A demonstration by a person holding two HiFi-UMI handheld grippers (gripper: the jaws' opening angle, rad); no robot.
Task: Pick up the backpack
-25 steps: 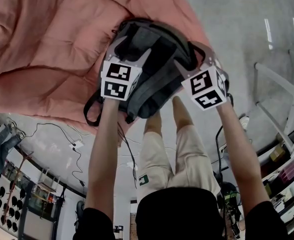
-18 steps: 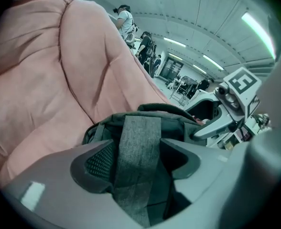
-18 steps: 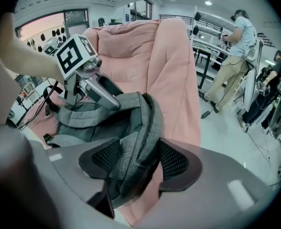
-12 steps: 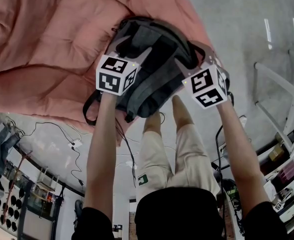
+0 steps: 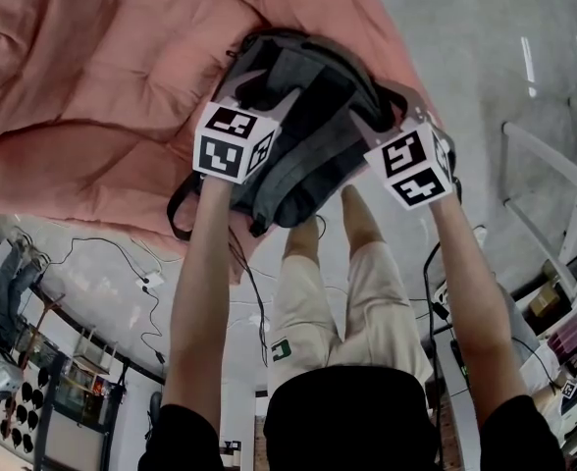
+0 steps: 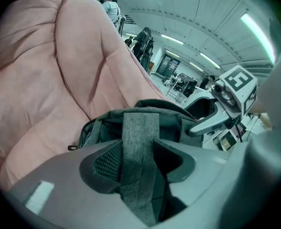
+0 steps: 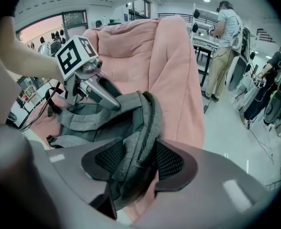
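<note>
Both my arms reach out and down; L forearm (image 5: pixel 198 292) and R forearm (image 5: pixel 465 292) run nearly parallel, bare, with the marker cubes sitting over the backpack (image 5: pixel 308 165); both tools tilt downward, the R one steeper.

L gripper (image 6: pixel 138 161): jaws have just been closing; they're now clenched on the flat strap (image 6: pixel 139 137), a grey webbing band running straight up between the pads, pads touching it on both sides.

R gripper (image 7: pixel 140 161): jaws have also just been closing; the pads pinch the bunched strap (image 7: pixel 138 142), a padded grey strap folded on itself that fills the gap between them.

Each tool shows in the other's view, so the two grips are near each other, at opposite sides of the pack's top.

Backpack is grey w/ darker panels; it lies on the near edge of a pink quilt (image 5: pixel 102 86), straps up, just ahead of my legs; a loose strap loop hangs off its near-left side.

Quilt is rumpled and quilted in big squares; it spreads up and left in the head view; what's under it I can't tell.

Floor (image 5: pixel 485 57) is pale grey, glossy, w/ light streaks; cables (image 5: pixel 122 263) trail across it at left; a white frame (image 5: pixel 553 165) stands at right.

Room is a workshop w/ strip lights and benches; a person (image 7: pixel 224 51) stands at a bench beyond the quilt in the R gripper view.
</note>
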